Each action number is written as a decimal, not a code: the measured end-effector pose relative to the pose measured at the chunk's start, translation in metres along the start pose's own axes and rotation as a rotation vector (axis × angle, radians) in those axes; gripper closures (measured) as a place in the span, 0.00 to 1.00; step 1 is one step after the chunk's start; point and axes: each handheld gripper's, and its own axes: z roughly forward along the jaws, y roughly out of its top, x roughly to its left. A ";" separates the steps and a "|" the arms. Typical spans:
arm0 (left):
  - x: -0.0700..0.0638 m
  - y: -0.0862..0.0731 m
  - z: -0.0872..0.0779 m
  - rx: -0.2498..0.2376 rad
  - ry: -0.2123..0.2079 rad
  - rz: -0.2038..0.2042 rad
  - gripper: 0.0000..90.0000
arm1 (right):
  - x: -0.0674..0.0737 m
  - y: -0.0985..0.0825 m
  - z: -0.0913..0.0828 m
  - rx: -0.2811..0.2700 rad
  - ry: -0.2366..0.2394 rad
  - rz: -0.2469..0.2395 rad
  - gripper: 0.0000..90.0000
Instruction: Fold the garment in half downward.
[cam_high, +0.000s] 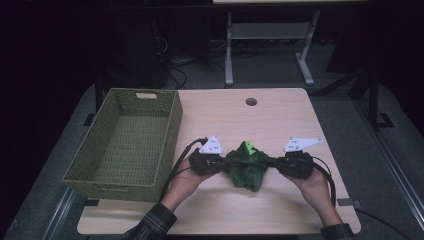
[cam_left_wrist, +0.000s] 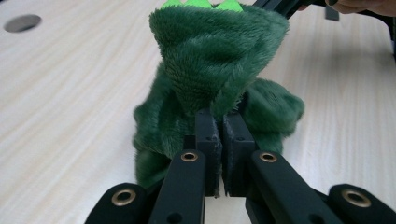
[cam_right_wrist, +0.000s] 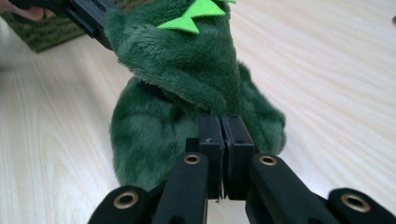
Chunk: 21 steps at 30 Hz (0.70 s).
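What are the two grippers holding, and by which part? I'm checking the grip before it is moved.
Both hold the green plush toy: the left gripper pinches plush at one side, the right gripper pinches the opposite side.

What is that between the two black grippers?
A green plush toy, pinched by the left gripper and right gripper, seen in the high view.

Dim overhead view, bright close-ups

Dark green plush toy (cam_high: 246, 167) with lime spikes hangs crumpled above the table's near middle.
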 end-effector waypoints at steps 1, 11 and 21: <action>-0.001 -0.001 0.001 0.001 -0.003 -0.005 0.96 | 0.002 -0.002 0.000 -0.004 0.003 -0.002 0.98; -0.016 -0.025 0.011 0.057 -0.041 0.003 0.96 | 0.017 -0.019 0.005 0.060 0.038 0.002 0.98; -0.022 -0.040 0.026 0.140 -0.070 0.031 0.96 | 0.025 -0.034 0.017 0.131 0.091 0.006 0.98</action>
